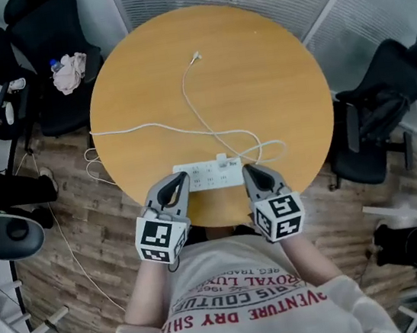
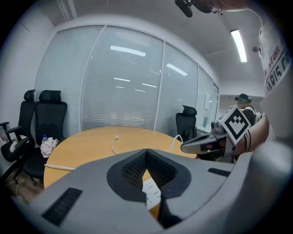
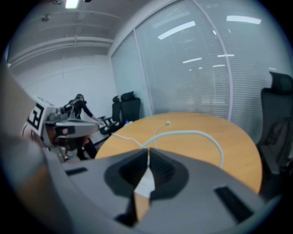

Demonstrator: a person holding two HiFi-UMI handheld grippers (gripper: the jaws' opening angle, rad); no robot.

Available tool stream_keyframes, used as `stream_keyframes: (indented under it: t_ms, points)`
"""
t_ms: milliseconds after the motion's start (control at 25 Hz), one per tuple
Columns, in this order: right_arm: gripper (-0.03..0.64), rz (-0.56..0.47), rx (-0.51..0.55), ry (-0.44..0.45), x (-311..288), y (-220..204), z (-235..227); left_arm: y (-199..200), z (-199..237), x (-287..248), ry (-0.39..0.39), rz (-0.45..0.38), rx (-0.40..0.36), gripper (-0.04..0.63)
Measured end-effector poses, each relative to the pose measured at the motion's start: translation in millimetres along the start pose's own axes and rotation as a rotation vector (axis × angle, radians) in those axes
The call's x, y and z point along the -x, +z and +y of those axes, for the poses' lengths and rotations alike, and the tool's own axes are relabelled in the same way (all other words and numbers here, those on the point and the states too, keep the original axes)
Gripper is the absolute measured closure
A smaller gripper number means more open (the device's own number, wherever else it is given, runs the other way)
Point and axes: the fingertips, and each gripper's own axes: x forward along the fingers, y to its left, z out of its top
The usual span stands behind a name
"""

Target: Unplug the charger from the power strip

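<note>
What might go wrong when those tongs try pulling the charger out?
The power strip lies close to the near edge of the table; unless it is held down, tugging the charger may drag it off. The white cable loops beside the strip and might snag.

Left gripper [image 1: 180, 178]: grey tapered shell, black ribbed pads.
Right gripper [image 1: 248, 170]: matching grey shell, black pads.
Marker cubes [image 1: 161, 238]: white faces, black square patterns, at each gripper's 6 o'clock end.
Shirt [image 1: 243, 303]: white, short-sleeved, red lettering.
</note>
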Motion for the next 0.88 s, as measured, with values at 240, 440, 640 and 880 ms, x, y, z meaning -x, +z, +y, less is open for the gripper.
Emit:
stream_keyframes:
  t_ms: [240, 440, 640, 880]
  points:
    - [0.588, 0.075, -0.057, -0.103, -22.7, -24.1, -9.9, -38.0, 6.8, -40.4, -0.163, 0.112, -0.026, 0.563]
    - [0.588, 0.126, -0.088, -0.143, -32.9, -46.7, -7.5, -81.6, 3.5, -57.5, -0.262, 0.237, -0.044, 0.563]
    - [0.588, 0.165, -0.084, -0.163, -43.0, -63.1, -5.8, -123.1, -3.1, -70.6, -0.324, 0.350, -0.062, 0.563]
    - [0.588, 0.242, -0.068, -0.165, -55.1, -84.4, 0.3, -160.5, -10.5, -82.9, -0.363, 0.478, -0.091, 0.563]
